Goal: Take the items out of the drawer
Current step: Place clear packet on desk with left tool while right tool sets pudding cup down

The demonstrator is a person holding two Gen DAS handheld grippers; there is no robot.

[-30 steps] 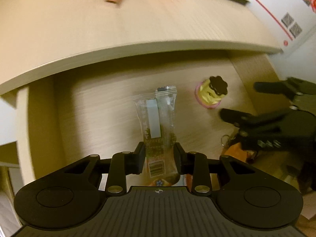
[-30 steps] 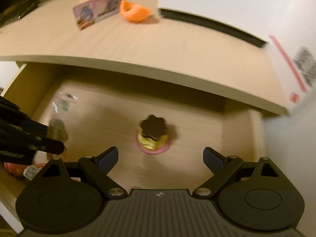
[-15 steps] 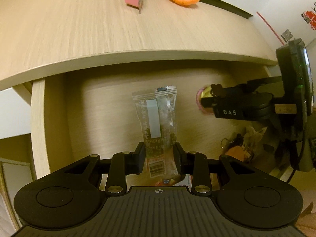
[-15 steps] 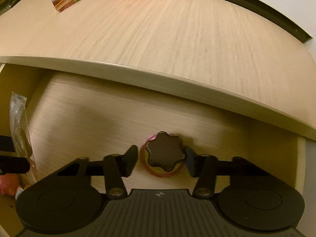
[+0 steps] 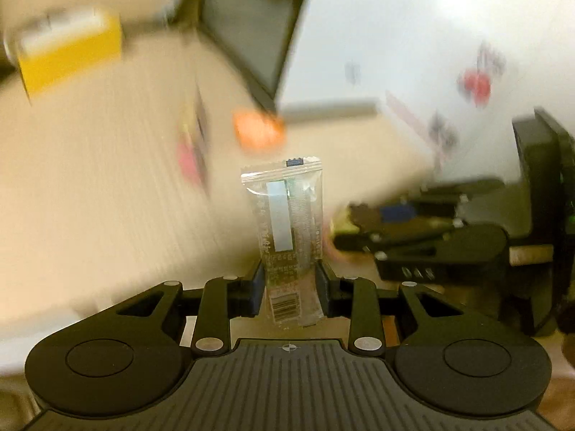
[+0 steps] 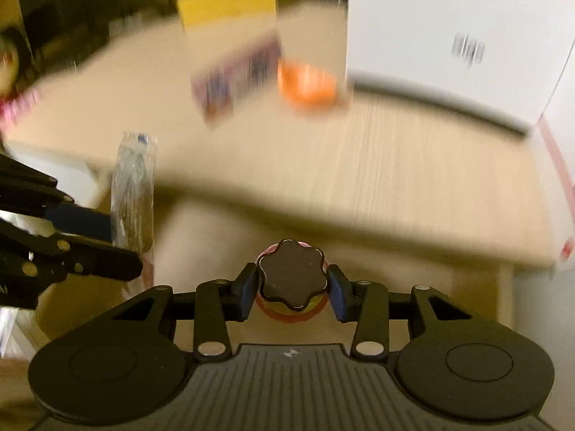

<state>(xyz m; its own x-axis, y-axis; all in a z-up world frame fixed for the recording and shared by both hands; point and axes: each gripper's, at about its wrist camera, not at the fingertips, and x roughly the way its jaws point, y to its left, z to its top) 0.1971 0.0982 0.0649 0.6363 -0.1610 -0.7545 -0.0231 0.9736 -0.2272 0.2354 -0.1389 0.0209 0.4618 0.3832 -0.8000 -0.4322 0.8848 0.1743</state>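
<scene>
Snack packet is pinched near its barcode end by the left tool, jaws partway closed with both pads pressing its sides, and the rest of it sticks up and out past the fingertips. From the right wrist view it shows edge-on at the left, lifted in front of the bench edge, so I'd say it's basically out of the drawer.

Other item is a little pink-rimmed cup with a dark flower-shaped lid. The right tool has just closed in on it and the blue pads sit tight against the lid on both sides, so it's gripped, held in front of the drawer opening below the bench edge.

Both frames are pretty smeared, so stuff on the bench is just blobs: something orange, a yellow box, a printed card.

What could go wrong, my guess:
- packet is floppy and held at one end only, so a fast swing could make it flap or slide out
- cup is held by the lid, so it might pop off or twist in the pads
- the two tools are near each other, so they could bump
</scene>
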